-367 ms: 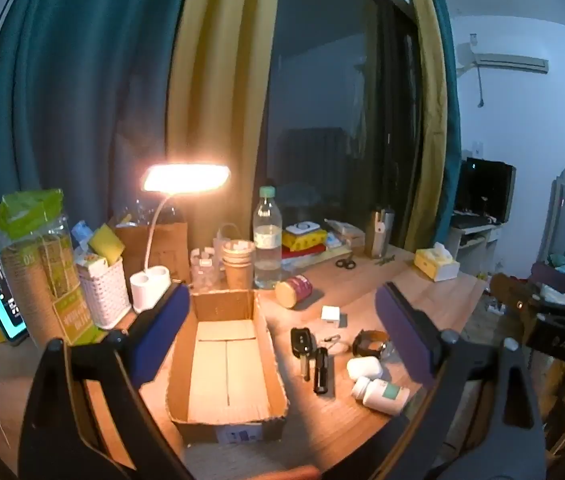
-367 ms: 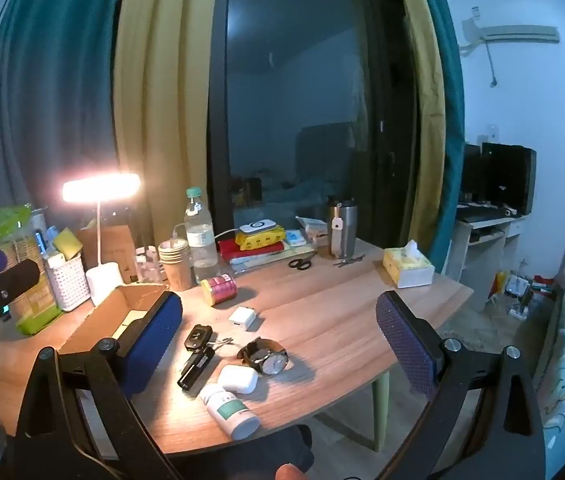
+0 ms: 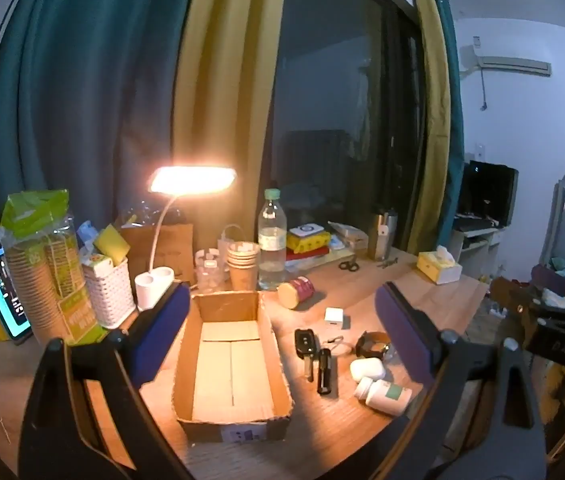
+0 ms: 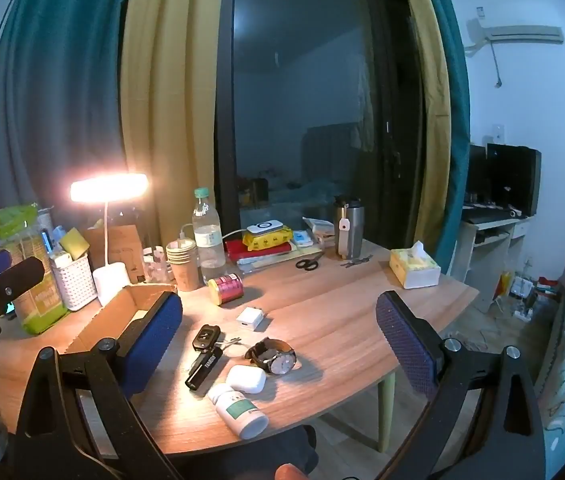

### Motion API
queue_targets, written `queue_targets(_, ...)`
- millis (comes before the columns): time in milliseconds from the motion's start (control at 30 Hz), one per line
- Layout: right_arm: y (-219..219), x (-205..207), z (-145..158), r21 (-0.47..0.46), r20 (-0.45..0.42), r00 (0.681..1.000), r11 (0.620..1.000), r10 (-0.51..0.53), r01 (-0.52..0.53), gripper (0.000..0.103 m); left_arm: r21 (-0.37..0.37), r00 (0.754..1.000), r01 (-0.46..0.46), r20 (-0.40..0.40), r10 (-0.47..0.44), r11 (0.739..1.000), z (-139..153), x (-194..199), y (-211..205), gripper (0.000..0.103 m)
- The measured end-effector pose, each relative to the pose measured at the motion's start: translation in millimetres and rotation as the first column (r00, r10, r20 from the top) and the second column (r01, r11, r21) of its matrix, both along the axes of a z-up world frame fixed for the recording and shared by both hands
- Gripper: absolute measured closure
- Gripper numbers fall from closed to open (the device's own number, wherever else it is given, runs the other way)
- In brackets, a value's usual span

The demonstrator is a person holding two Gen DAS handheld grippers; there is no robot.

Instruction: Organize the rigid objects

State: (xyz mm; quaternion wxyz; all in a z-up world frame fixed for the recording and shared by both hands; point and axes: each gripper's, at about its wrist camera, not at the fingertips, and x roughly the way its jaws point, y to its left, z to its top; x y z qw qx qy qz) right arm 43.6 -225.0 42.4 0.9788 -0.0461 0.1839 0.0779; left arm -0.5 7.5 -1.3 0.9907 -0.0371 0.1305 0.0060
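Note:
An empty open cardboard box [image 3: 231, 364] lies on the wooden table; it also shows in the right wrist view [image 4: 122, 312]. To its right lie a car key [image 3: 305, 342], a black flashlight [image 3: 324, 371], a wristwatch [image 3: 372, 345], a white earbuds case [image 3: 367, 370], a white pill bottle [image 3: 384, 393], a white charger cube [image 3: 333, 317] and a red can [image 3: 296, 292] on its side. My left gripper [image 3: 278, 328] is open and empty above the box. My right gripper [image 4: 278, 340] is open and empty above the key [image 4: 205, 337], watch [image 4: 276, 358] and pill bottle [image 4: 240, 410].
A lit desk lamp [image 3: 192, 180], water bottle [image 3: 271, 240], paper cups [image 3: 242, 264], white basket [image 3: 108, 292] and phone [image 3: 0, 292] stand at the back left. Scissors [image 4: 307, 263], steel tumbler [image 4: 348, 226] and tissue box [image 4: 414, 266] sit at the back right. The table's edge [image 4: 402, 364] is near.
Both grippers have shifted only slightly; the table objects have not moved.

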Motion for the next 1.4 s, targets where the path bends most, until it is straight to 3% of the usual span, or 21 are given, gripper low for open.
queue_targets(367,6,2,-2,-0.006,0.001,1.0,1.0,0.012,-0.012,0.004,0.012,1.0,-0.01,0.024,0.01,1.0,0,-4,-1,0.009)
queue_targets(933,6,2,-4,-0.011,-0.005,1.0,1.0,-0.015,0.015,0.004,-0.039,0.999,-0.052,0.011,0.053,0.998,0,-6,13,0.009)
queue_targets(1400,8,0,-4,-0.007,-0.014,1.0,1.0,0.013,-0.013,0.004,-0.042,0.999,-0.032,0.003,0.032,0.999,0,-5,13,0.009)
